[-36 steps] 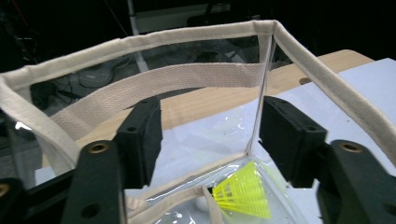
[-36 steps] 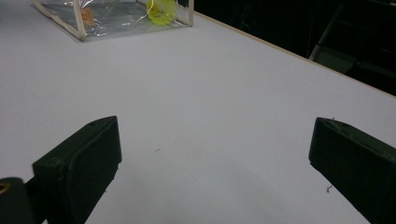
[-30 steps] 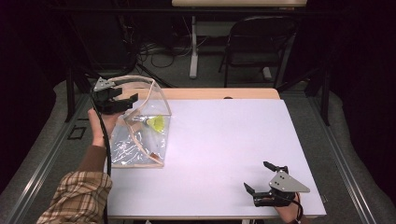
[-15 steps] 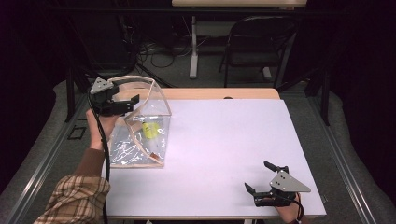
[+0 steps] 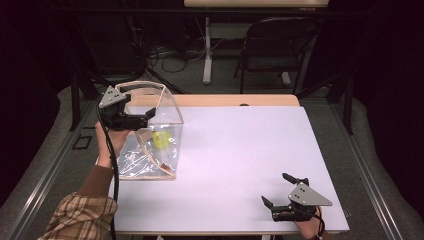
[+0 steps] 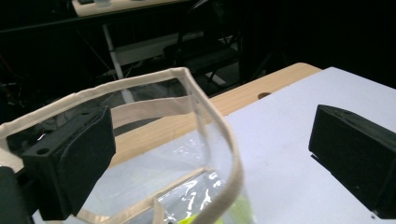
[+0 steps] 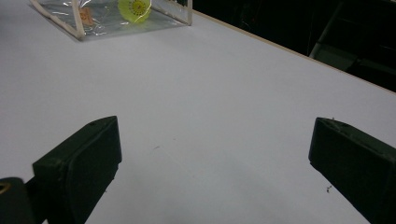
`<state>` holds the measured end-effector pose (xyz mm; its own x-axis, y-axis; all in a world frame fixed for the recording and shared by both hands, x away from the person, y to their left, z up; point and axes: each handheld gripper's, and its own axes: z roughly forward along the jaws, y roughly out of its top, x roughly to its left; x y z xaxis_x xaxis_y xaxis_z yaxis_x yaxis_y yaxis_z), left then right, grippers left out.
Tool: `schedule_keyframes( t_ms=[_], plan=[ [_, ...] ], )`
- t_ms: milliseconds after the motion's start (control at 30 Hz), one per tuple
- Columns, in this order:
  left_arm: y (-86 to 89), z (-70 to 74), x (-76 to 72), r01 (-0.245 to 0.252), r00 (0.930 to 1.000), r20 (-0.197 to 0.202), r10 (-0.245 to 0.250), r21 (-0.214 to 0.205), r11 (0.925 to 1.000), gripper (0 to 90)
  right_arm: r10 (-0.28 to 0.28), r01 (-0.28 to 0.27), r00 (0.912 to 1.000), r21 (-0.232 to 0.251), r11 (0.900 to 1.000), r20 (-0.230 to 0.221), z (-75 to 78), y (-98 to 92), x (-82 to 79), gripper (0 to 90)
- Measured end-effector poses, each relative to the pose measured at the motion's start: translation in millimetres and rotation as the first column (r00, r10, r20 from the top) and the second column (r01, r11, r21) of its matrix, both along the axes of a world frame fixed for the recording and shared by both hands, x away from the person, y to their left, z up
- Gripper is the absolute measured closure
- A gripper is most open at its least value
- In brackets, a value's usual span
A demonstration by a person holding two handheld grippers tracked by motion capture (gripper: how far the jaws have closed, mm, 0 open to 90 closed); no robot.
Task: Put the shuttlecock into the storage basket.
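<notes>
A clear plastic bag (image 5: 150, 150) with beige trim stands open on the left of the white table (image 5: 240, 150). Inside it lie a yellow-green round thing (image 5: 160, 138) and a small orange piece (image 5: 164, 165). My left gripper (image 5: 147, 118) hovers at the bag's mouth. Its jaws have just been opening and now stand wide. In the left gripper view the beige rim (image 6: 219, 126) runs between the jaws of the left gripper (image 6: 212, 140) without being pressed. My right gripper (image 5: 275, 188) rests open near the table's front right corner, nothing between its jaws. The right gripper view (image 7: 210, 154) shows the bag (image 7: 107, 21) far off.
A bare wooden strip (image 5: 225, 100) runs along the table's back edge. Beyond it stand a dark folding chair (image 5: 270, 45) and a desk leg with cables on the floor. A plaid sleeve (image 5: 85, 215) comes in at the bottom left.
The left gripper's jaws have spread and it has drifted slightly left and up. The yellow-green thing has slid lower in the bag. The right gripper has kept still.
</notes>
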<state>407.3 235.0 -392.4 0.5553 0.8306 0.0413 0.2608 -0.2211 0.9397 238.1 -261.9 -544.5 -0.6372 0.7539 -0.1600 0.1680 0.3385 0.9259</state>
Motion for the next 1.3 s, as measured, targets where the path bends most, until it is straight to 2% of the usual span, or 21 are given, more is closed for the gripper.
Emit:
schedule_keyframes(
  t_ms=[433,1000,1300],
  plan=[
    [-16.6,-3.6,-24.8,0.075,0.9967,0.028,-0.076,0.013,0.9971,0.1,-0.001,0.001,1.0000,-0.006,1.0000,0.002,0.4,1.5,-1.2,2.0],
    [-29.8,-21.5,-55.4,0.135,0.9901,0.037,-0.135,0.020,0.9907,0.1,-0.003,0.003,1.0000,-0.006,1.0000,0.004,0.5,1.5,-1.7,2.0],
    [-35.2,-34.5,-70.7,0.164,0.9858,0.031,-0.165,0.043,0.9856,0.0,-0.004,0.004,1.0000,-0.005,1.0000,0.005,0.6,1.4,-1.8,2.0]
  ],
)
